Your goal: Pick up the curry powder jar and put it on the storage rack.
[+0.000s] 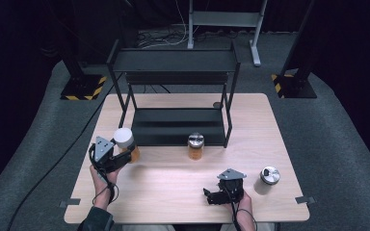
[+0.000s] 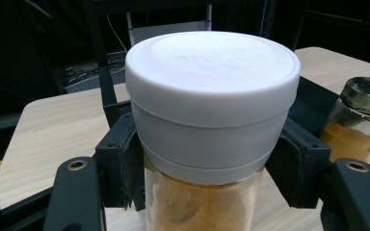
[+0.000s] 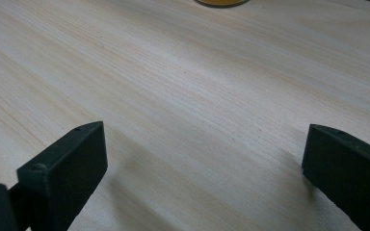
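High view: pale wood table (image 1: 173, 187), black shelf rack (image 1: 176, 96), grey carpet (image 1: 337, 134).

We see a white-lidded jar (image 1: 125, 143) standing upright at the left of the worktop (image 1: 173, 187), just in front of the black shelf rack (image 1: 173, 96) — clear glass, filled with an orange-brown powder, its broad white cap (image 2: 212, 72) screwed on top. The left gripper (image 1: 120, 156) has its jaws pressed against both sides of the jar just under the cap. Near it, at the middle of the worktop, we find a second jar (image 1: 195, 146) with a metal lid and the same orange contents — upright, untouched.
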